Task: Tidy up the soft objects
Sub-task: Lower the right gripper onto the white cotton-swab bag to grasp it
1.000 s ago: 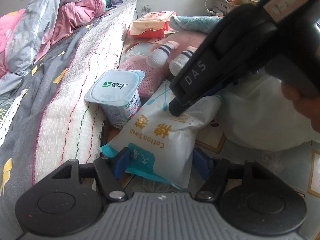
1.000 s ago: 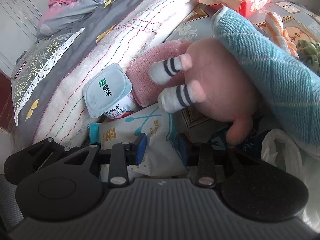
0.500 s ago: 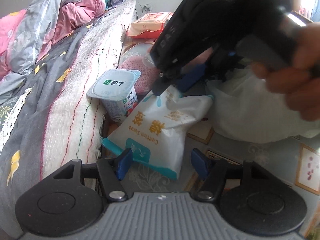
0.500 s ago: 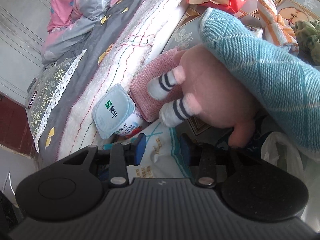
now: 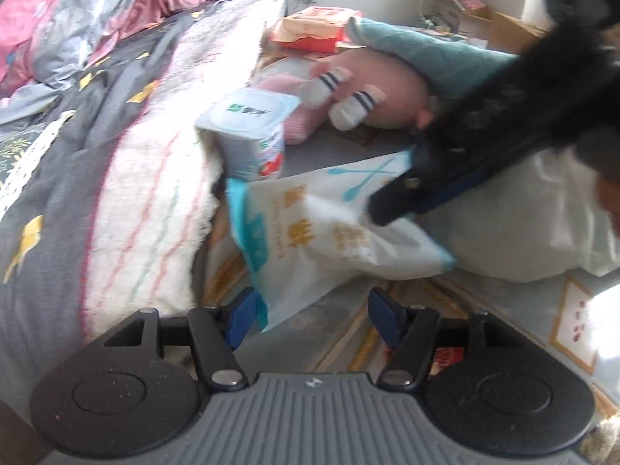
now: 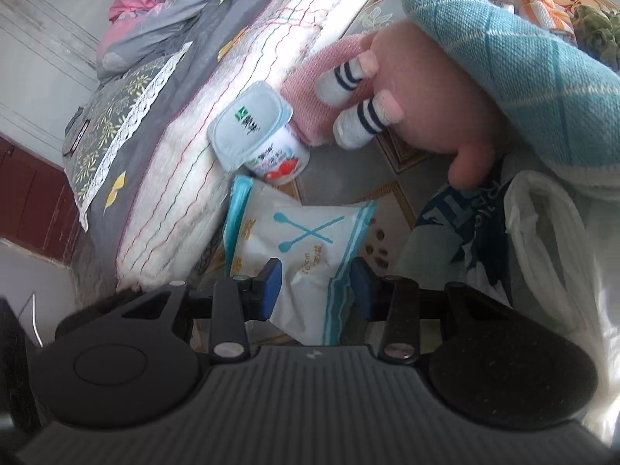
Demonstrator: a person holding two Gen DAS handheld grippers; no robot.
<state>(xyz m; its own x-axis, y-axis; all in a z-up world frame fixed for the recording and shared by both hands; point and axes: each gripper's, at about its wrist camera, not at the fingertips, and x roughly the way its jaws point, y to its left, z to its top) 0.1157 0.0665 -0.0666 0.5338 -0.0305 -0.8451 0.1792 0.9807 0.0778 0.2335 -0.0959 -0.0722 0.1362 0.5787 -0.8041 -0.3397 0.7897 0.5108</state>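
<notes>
A white and teal cotton swab bag hangs tilted above the patterned floor mat, beside the bed. My right gripper is shut on the bag; in the left wrist view that gripper pinches the bag's upper edge. My left gripper is below, jaws closing. Only the bag's lower corner lies between them, close to the left fingertip, and the pads do not press it. A pink plush toy with striped socks lies behind, under a teal towel.
A yogurt cup leans against the bed quilt on the left. A white plastic bag lies at the right. A pink knitted cloth and a red wipes pack sit further back.
The right gripper has raised the cotton swab bag off the mat and turned it. The bag has slid out from between the left fingers, leaving only its corner there.
</notes>
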